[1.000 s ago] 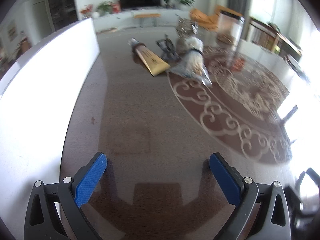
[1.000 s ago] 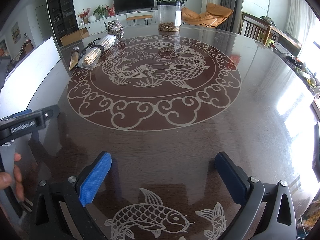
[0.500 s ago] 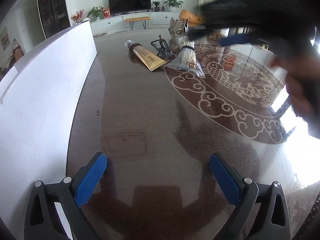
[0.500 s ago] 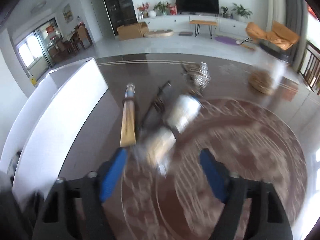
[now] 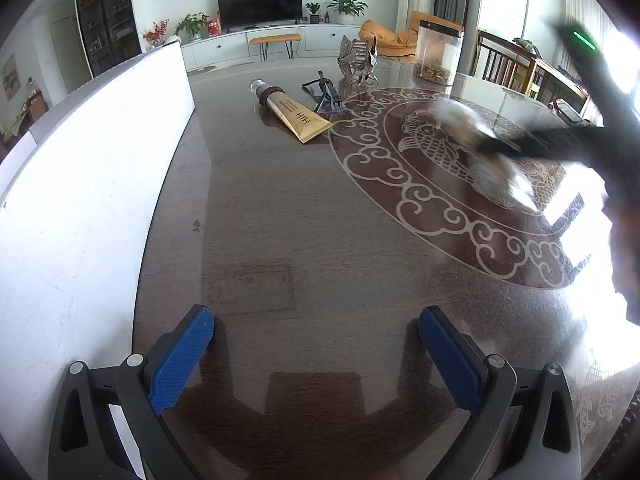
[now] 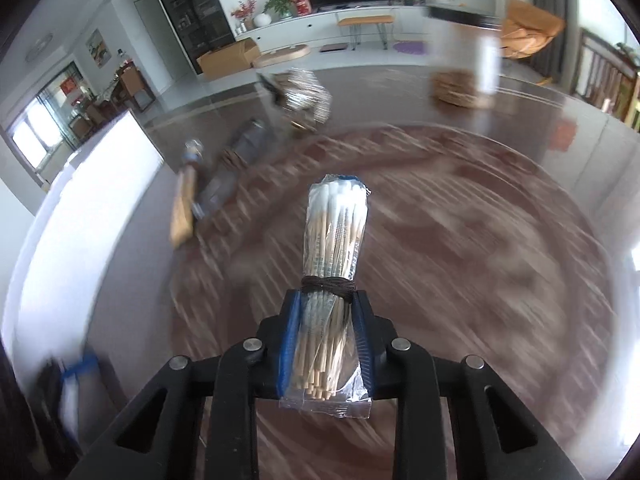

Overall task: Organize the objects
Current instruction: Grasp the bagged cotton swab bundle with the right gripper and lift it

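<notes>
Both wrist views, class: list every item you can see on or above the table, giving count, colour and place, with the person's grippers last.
cotton swab pack: one, white tips and wooden sticks in clear wrap, clamped in the right gripper.
tube: one, gold with a dark cap end, lying on the table's far left part.
razor: one, dark, just right of the tube.
foil ornament: one, silver, behind the razor.
clear canister: one, black lid, table's far edge.
white board: one, along the table's left side.
table: one, dark brown, pale fish pattern.
left gripper: blue pads, open, low over the table.
right gripper: blue pads, shut on the pack.
</notes>
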